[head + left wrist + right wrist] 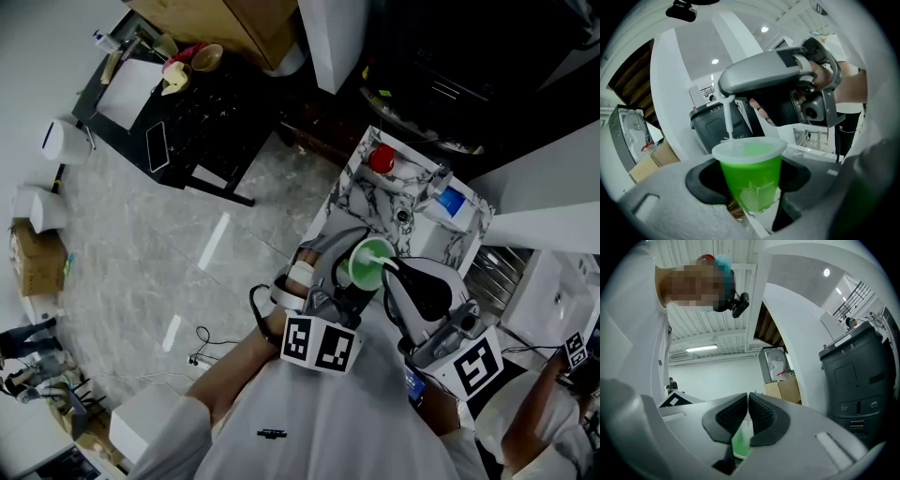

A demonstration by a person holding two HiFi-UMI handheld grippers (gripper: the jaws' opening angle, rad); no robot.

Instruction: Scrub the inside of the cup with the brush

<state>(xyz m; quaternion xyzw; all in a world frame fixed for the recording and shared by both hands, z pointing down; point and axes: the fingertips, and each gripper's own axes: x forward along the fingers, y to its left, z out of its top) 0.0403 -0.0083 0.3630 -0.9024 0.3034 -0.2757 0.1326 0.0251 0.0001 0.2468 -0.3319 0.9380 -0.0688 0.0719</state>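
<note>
The main danger was in the grip on the brush (727,117). Its white handle was very thin, and the right gripper (748,416) had its jaws closed almost completely on it, so the handle could probably turn or slide between the pads when the bristles rubbed against the wall. A hard push to the side could also be a problem. The cup (750,164) looked like thin plastic, and the left gripper (749,183) clamped it only from two sides, low on its body. Too much force might squash it or tip it out of the jaws. It was held in the air above the marble-patterned counter (361,192), so a drop would mean a fall.

The cup was translucent green with a pale, whitish rolled rim, and it became narrower toward the bottom. It stood nearly upright between the left jaws, with its mouth open toward the right gripper just above. The brush handle went down past the rim at the far left side. The bristles inside could not be made out, and neither could any water.
</note>
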